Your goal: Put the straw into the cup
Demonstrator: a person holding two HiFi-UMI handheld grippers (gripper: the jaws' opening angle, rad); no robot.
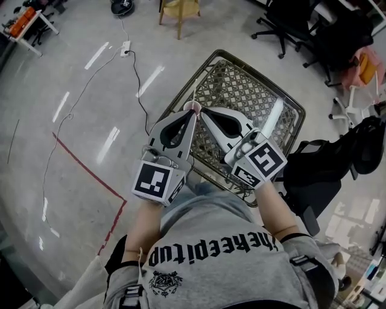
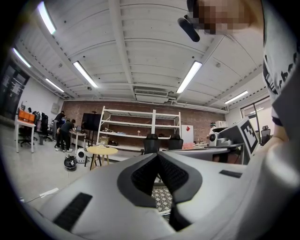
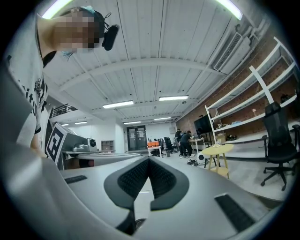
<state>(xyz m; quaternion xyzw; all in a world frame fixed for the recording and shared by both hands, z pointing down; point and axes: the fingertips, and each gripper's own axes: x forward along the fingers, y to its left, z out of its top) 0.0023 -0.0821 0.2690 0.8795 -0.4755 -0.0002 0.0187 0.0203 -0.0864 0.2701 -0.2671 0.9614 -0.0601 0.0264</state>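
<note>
In the head view both grippers are held close together over a wire cart (image 1: pixel 289 108). My left gripper (image 1: pixel 194 114) and my right gripper (image 1: pixel 202 112) are both shut, tips almost touching each other, with nothing seen between the jaws. A small pinkish round rim (image 1: pixel 192 107), perhaps the cup, shows just beyond the left tip. A pale translucent long object (image 1: pixel 274 117) lies in the cart at the right; I cannot tell whether it is the straw. The left gripper (image 2: pixel 157 154) and right gripper (image 3: pixel 149 159) views show closed jaws and the room beyond, no cup or straw.
A wooden stool (image 1: pixel 180 9) stands beyond the cart, office chairs (image 1: pixel 289 24) at the far right, a black chair (image 1: pixel 319 175) close right. A cable and power strip (image 1: pixel 125 48) and a red tape line (image 1: pixel 90 172) lie on the floor at left.
</note>
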